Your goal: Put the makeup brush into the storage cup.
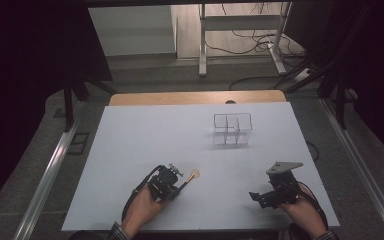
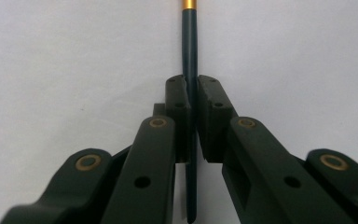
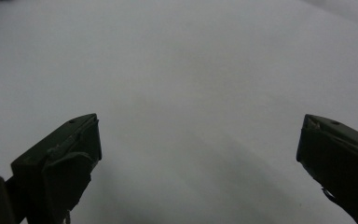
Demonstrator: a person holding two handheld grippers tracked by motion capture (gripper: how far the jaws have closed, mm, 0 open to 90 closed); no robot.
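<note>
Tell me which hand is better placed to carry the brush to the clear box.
Left, probably. The left gripper is already shut on the brush, while the right gripper is open over bare table, though nearer the clear box.

Matt dark brush handle [image 2: 189, 42] with glossy gold metal ferrule [image 2: 189, 4]; clear plastic organizer [image 1: 232, 129] beyond, on matt white tabletop [image 1: 130, 150].

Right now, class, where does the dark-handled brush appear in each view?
High view: the brush lies lower centre, in the left gripper, pale tip pointing up-right.
Left gripper view: upright at centre, clamped between the jaws, gold band at top.
Right gripper view: the right gripper stands with jaws open.
Shared landmark: the white tabletop.
</note>
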